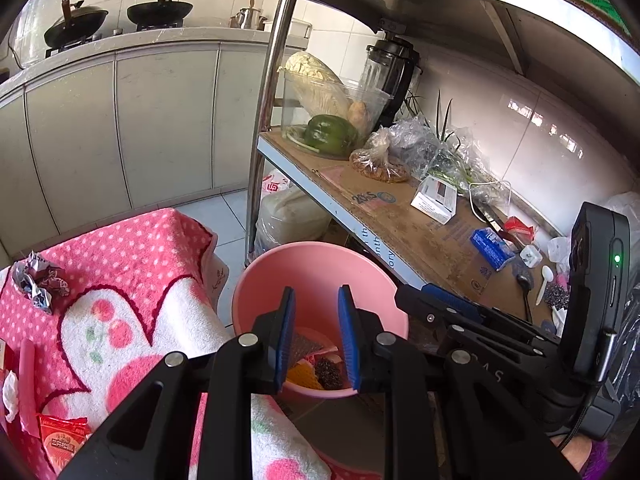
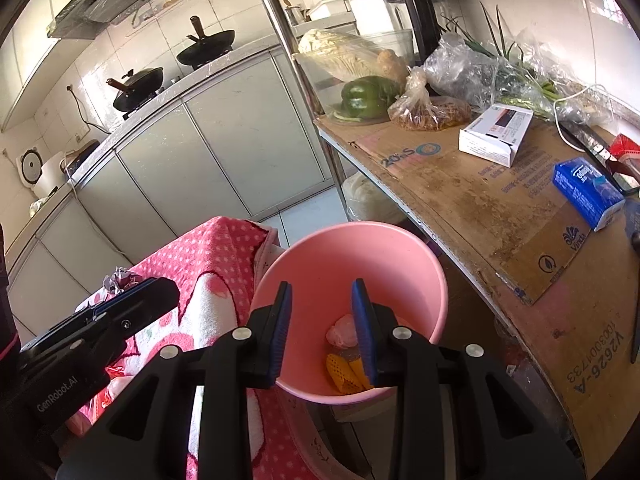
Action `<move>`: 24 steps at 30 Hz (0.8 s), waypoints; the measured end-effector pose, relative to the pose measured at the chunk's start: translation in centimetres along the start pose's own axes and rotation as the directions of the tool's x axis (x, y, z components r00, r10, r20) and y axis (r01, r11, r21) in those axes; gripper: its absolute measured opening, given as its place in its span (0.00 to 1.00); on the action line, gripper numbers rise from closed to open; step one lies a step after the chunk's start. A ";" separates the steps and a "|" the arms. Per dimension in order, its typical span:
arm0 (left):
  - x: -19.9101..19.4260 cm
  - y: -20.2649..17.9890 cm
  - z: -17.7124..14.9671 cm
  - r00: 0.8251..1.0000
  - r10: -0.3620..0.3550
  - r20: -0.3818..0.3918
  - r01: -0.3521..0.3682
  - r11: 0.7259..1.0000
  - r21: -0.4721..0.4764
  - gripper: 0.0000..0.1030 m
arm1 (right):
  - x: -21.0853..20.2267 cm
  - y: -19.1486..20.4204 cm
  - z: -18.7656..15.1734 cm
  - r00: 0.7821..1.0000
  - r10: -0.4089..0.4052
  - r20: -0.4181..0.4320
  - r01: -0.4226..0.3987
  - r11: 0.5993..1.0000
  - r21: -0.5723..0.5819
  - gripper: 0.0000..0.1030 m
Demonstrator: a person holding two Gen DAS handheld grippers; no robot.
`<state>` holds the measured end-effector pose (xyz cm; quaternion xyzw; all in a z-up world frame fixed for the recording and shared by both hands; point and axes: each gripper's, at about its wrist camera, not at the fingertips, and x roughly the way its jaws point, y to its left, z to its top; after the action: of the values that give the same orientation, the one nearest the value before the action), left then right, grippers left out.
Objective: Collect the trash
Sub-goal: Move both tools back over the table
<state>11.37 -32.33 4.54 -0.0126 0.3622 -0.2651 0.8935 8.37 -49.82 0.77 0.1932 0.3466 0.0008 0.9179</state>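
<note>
trash (image 1: 316, 368) lies at the bottom of a pink bucket (image 1: 320, 264) standing between a stool draped in a pink dotted towel (image 1: 132, 248) and a metal shelf lined with cardboard (image 2: 480, 200). both the left gripper (image 1: 316, 340) and the right gripper (image 2: 322, 328) hang over the bucket's mouth, jaws parted a little with nothing between them. a crumpled foil wrapper (image 1: 38, 282) and a red snack packet (image 1: 62, 438) lie on the towel.
</note>
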 end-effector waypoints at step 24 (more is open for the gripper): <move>-5.8 -0.3 -2.0 0.993 -0.013 0.114 0.007 0.999 0.050 0.20 | -3.5 4.1 -2.0 0.993 0.102 0.057 -0.100 0.994 -0.041 0.31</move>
<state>6.43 -29.43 6.84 -0.0071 0.3038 -0.2772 0.9115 4.98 -45.78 3.06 0.1931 0.3091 0.0480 0.9300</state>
